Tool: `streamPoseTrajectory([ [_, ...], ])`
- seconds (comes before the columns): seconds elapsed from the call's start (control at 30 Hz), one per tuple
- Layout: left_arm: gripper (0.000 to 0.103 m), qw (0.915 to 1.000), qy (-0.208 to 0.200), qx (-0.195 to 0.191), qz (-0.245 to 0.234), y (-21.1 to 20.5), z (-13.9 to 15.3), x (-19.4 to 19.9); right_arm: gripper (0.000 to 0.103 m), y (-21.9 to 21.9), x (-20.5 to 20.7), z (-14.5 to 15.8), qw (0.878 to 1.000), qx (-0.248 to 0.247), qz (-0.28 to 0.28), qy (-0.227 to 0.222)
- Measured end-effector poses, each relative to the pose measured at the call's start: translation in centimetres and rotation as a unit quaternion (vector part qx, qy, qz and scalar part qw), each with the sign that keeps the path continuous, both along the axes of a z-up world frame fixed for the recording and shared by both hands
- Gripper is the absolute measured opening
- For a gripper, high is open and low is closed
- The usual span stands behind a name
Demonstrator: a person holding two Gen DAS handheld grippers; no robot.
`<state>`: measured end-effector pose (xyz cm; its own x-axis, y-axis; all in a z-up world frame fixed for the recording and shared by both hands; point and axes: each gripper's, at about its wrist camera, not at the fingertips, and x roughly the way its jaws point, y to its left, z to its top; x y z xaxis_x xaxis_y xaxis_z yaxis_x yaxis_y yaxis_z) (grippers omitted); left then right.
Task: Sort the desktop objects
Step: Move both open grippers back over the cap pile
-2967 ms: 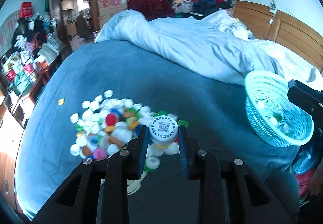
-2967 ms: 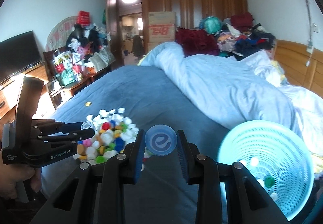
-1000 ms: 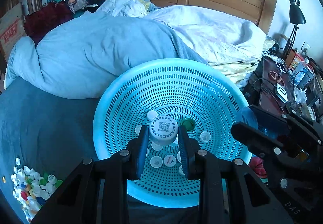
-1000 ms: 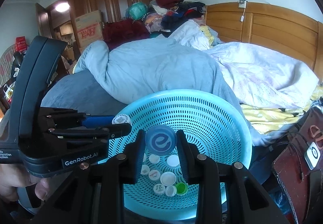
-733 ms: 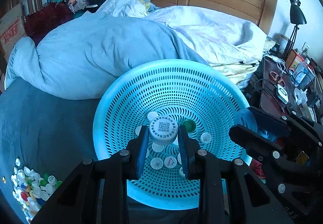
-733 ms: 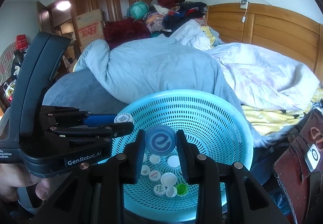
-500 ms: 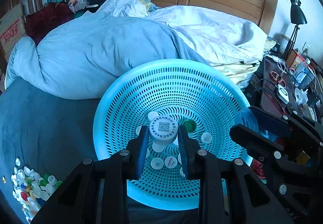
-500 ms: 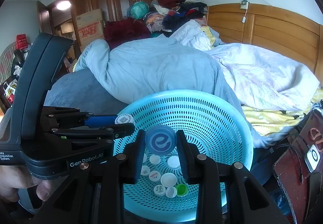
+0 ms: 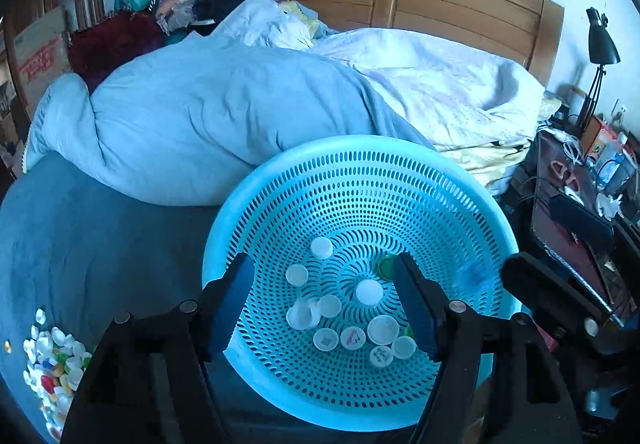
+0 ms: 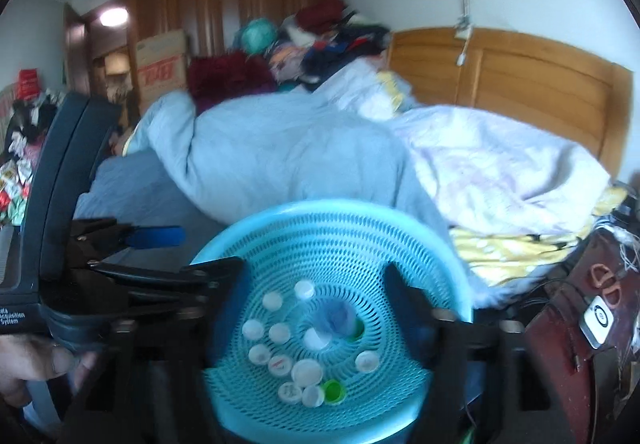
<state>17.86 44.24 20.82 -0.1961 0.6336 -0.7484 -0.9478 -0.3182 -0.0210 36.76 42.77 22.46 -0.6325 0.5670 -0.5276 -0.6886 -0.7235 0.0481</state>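
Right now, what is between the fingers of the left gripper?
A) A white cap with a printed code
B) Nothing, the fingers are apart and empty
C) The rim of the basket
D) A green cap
B: the left gripper has just been opening, its jaws stand wide apart with no cap pinched, and the loose caps lie below on the bottom of the basket.

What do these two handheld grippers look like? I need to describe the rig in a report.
Both are black plastic. The left gripper has angular linkage arms with silver pivot screws and blue-padded fingers. Its curved dark body carries white lettering, partly cut off. The right gripper looks alike, though blurred.
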Motion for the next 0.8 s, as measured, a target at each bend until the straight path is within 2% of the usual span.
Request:
streamPoseTrajectory([
  [0.1,0.066,1.0,-0.004,0.005,0.003,-0.3,0.0,-0.3,0.082,-0.2,-0.1,0.0,1.0,-0.001,0.004,0.0],
  [0.23,0.066,1.0,-0.001,0.009,0.002,-1.4,0.0,-0.2,0.082,-1.2,0.5,0.6,0.999,0.007,0.009,0.033],
  [0.37,0.066,0.9997,-0.001,0.022,0.014,-4.4,0.3,-1.5,0.082,-2.5,0.0,0.9,0.998,0.008,0.03,0.053],
  [0.47,0.066,0.9984,0.013,0.039,0.038,-9.6,0.0,-3.8,0.082,-4.1,-1.1,0.6,0.997,0.005,0.06,0.055],
  [0.53,0.066,0.9963,0.02,0.051,0.067,-14.9,-1.2,-5.9,0.082,-5.6,-1.9,0.2,0.995,0.0,0.087,0.057],
  [0.67,0.066,0.988,0.013,0.035,0.15,-25.8,-5.2,-9.6,0.082,-9.3,-4.5,-1.8,0.987,-0.011,0.156,0.049],
  [0.73,0.066,0.9782,0.002,0.016,0.207,-32.1,-8.0,-11.2,0.082,-11.4,-6.2,-3.4,0.981,-0.024,0.191,0.031],
  [0.8,0.066,0.9631,-0.026,0.002,0.268,-37.4,-10.6,-12.6,0.082,-12.8,-7.6,-4.9,0.975,-0.038,0.218,0.012],
])
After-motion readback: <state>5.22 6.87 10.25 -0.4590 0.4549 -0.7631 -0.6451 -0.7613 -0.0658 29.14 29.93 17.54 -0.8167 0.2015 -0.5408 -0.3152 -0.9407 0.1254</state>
